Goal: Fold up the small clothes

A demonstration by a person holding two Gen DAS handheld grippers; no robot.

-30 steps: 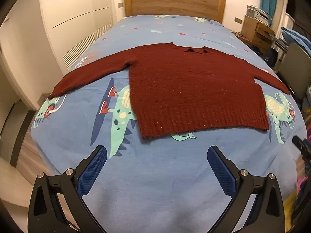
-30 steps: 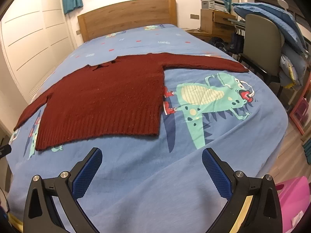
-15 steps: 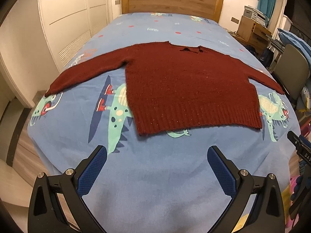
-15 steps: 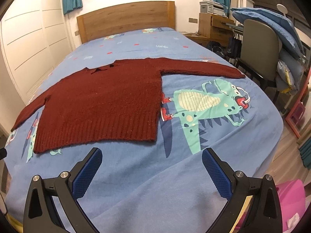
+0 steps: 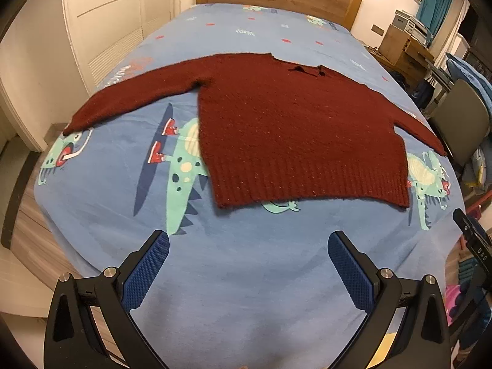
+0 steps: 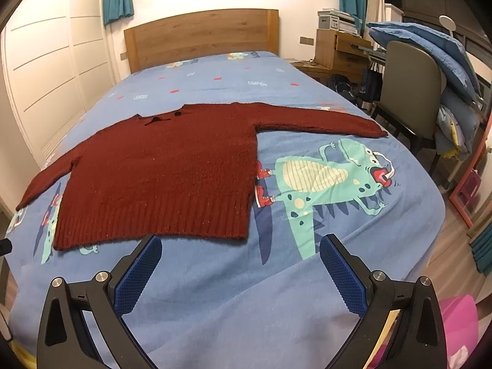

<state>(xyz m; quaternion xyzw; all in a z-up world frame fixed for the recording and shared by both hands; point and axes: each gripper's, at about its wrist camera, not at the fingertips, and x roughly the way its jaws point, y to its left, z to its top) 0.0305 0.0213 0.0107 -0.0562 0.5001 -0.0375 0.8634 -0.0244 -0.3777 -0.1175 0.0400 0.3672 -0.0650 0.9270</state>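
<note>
Sweater: we see a dark red knit sweater [image 5: 295, 135] spread flat on the bed, front down or up we cannot tell, neck opening toward the headboard, both sleeves stretched out to the sides.
Sweater hem: the ribbed hem [image 6: 153, 218] faces us and lies nearest the foot of the bed.
Bed cover: we note a blue sheet [image 5: 246, 264] printed with green cartoon dinosaurs; one dinosaur [image 6: 335, 181] lies just beside the sweater's right edge.
Left gripper: our left gripper [image 5: 248, 269] hangs above bare sheet short of the hem, its blue pads [image 5: 147, 272] wide apart, nothing between them.
Right gripper: our right gripper [image 6: 240, 272] hangs over the sheet close to the hem's right corner, jaws spread wide, holding nothing; its left pad [image 6: 138, 273] overlaps the hem line in view, and we cannot tell if it touches.
Surroundings: wooden headboard [image 6: 200, 37], white wardrobe doors [image 5: 117, 21], a grey chair [image 6: 412, 89] beside the bed with blue bedding piled behind it.
</note>
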